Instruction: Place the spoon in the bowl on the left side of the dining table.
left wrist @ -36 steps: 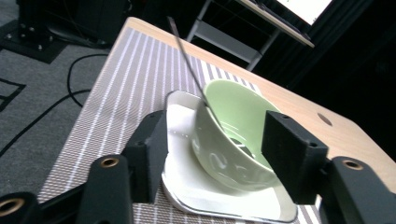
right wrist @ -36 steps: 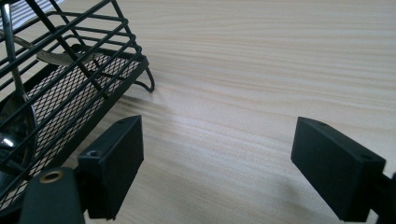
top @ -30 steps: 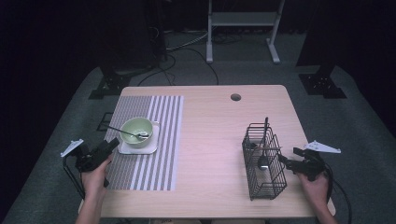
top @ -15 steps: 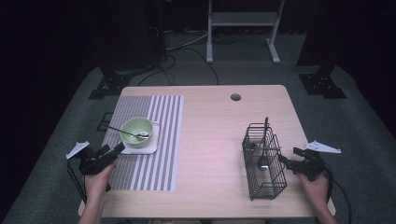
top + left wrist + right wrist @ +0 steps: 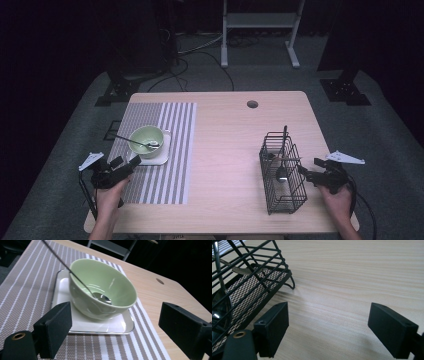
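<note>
A pale green bowl [image 5: 146, 139] [image 5: 105, 287] stands on a small white square plate [image 5: 159, 157] [image 5: 100, 326] on a grey striped placemat [image 5: 167, 130]. A metal spoon [image 5: 150, 145] [image 5: 101, 297] rests in the bowl, its handle sticking out to the left. My left gripper [image 5: 126, 161] [image 5: 117, 330] sits just short of the plate's near edge. Its jaws have just been opening and stand wide, with nothing between them. A black wire basket [image 5: 282, 175] [image 5: 247, 287] holds a few utensils. Beside its right wall my right gripper [image 5: 306, 175] [image 5: 332, 327] is open over bare wood.
The light wooden table [image 5: 225, 150] has a round cable hole [image 5: 252, 104] near its far edge. Grey carpet, black stand feet [image 5: 117, 92] and a white frame [image 5: 260, 35] lie beyond it. A hand [image 5: 107, 197] comes in at each near corner.
My left gripper has shifted a little to the right along the placemat's near side, and its jaws have spread wider. The right gripper and the basket have stayed put.
</note>
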Demonstrator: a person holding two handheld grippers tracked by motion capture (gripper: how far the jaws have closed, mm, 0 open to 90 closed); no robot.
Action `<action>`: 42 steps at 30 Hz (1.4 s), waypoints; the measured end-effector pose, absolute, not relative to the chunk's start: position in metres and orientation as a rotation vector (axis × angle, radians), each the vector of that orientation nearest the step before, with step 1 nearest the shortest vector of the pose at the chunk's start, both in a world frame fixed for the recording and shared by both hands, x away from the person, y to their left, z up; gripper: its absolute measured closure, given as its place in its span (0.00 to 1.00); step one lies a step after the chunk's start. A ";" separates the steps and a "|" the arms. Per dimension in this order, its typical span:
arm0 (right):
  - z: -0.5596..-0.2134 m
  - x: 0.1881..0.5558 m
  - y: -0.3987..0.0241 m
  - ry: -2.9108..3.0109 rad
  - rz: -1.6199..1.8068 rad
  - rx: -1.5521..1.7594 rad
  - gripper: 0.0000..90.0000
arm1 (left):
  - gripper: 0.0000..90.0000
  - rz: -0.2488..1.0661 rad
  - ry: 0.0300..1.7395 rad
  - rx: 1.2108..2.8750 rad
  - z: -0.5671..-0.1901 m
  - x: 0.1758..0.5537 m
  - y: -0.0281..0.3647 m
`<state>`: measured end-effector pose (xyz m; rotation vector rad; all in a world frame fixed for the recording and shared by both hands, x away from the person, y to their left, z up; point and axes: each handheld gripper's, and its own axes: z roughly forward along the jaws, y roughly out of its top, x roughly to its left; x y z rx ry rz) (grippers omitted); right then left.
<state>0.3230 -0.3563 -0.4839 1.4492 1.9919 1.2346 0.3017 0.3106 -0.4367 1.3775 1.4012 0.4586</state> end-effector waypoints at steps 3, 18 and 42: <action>-0.484 0.323 -0.356 1.992 1.236 1.450 0.18 | 0.11 0.461 1.390 1.391 -0.436 0.302 0.308; -0.484 0.323 -0.357 1.991 1.240 1.448 0.18 | 0.10 0.436 1.342 1.427 -0.433 0.304 0.285; -0.484 0.322 -0.357 1.988 1.248 1.448 0.18 | 0.10 0.359 1.218 1.516 -0.428 0.310 0.229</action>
